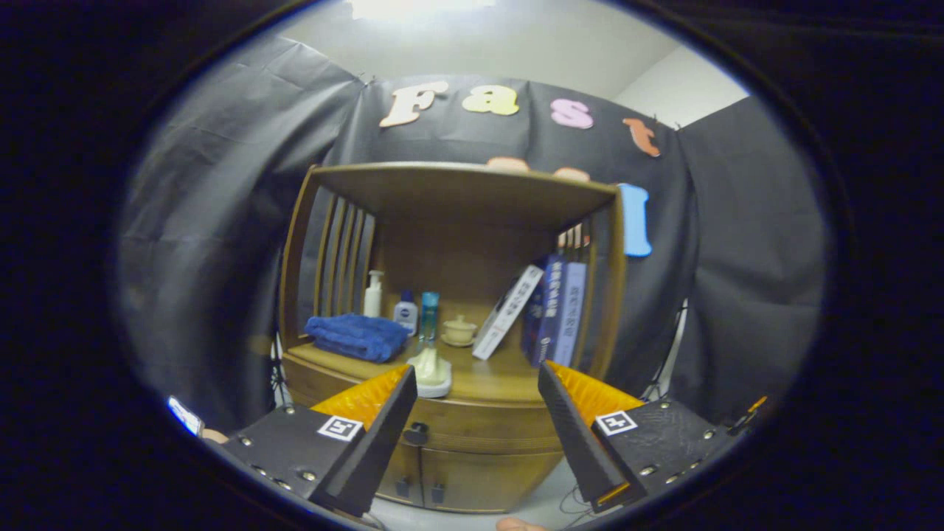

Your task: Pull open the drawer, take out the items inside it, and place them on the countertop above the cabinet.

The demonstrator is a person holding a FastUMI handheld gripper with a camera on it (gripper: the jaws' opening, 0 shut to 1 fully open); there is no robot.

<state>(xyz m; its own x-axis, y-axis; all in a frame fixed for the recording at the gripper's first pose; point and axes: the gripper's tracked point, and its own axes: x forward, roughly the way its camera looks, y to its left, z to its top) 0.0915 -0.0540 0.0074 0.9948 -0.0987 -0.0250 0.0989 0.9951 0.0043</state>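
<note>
Ahead, the drawer [472, 426] sits closed in the cabinet [457, 472] just beyond my fingers [478, 435], its dark knob [417, 433] half hidden behind the left finger; whatever it holds is out of sight. My fingers are spread wide, grasping nothing, with free room between them. On the countertop [501, 380] above lie a blue towel [358, 337], bottles [405, 310], a lidded cup [459, 330], leaning books [542, 310] and a pale object [431, 369] at the front edge, partly covered by my finger.

Folded blue towel [356, 337], white pump bottle [374, 293], small lidded cup [459, 330], leaning books [544, 310] beneath wooden shelf [457, 188]
</note>
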